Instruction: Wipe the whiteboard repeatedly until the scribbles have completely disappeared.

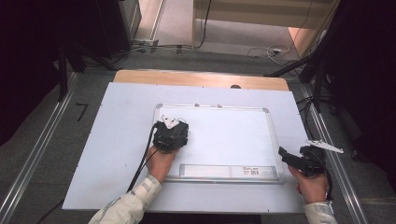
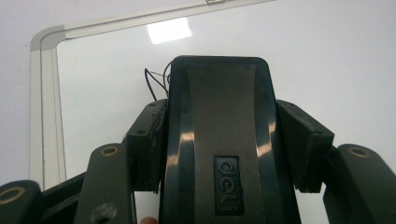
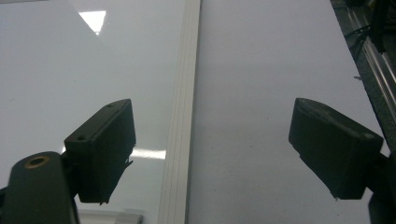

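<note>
A black whiteboard eraser (image 2: 219,140), stamped with a "deli" logo, was clamped between the jaws of the left gripper (image 1: 170,135), which pinched it across its width. Its long axis ran straight out along the jaws, toward the whiteboard's far edge, and it sat over the whiteboard (image 1: 224,135) near that board's far left corner, where thin dark pen marks (image 2: 156,81) showed just beside its tip. Whether the eraser touched the surface could not be told. The left hand (image 1: 161,161) was plainly the nearer one. The right gripper (image 1: 299,161) hung at the whiteboard's right frame (image 3: 180,140), jaws wide apart and empty, straddling that frame above the white table sheet (image 1: 116,154).
</note>
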The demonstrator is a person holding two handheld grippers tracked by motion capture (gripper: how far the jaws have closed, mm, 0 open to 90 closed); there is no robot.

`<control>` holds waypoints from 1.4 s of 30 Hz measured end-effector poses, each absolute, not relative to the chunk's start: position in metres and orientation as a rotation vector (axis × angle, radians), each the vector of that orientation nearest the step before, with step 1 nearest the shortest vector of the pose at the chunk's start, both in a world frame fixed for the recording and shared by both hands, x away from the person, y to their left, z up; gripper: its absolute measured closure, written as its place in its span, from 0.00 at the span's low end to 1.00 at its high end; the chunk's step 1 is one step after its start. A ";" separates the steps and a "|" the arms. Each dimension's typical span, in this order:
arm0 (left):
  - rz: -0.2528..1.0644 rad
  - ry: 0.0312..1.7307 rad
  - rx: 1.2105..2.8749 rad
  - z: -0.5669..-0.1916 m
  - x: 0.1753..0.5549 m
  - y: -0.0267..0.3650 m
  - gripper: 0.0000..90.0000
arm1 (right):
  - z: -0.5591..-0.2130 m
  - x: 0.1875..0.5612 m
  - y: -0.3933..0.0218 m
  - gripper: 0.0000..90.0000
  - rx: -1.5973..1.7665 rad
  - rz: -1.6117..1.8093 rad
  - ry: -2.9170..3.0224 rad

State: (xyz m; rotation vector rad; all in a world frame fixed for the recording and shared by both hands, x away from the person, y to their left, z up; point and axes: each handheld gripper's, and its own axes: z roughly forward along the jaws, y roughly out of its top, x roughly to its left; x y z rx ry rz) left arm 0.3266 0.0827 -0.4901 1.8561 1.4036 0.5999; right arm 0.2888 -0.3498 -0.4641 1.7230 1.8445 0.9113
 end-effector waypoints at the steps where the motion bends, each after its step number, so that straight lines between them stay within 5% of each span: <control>1: 0.598 1.405 1.857 -0.491 0.327 0.082 0.46 | -0.464 0.289 -0.350 0.15 1.723 0.911 1.844; 42: 0.626 1.416 1.879 -0.497 0.354 0.067 0.46 | -0.465 0.290 -0.351 0.15 1.722 0.916 1.843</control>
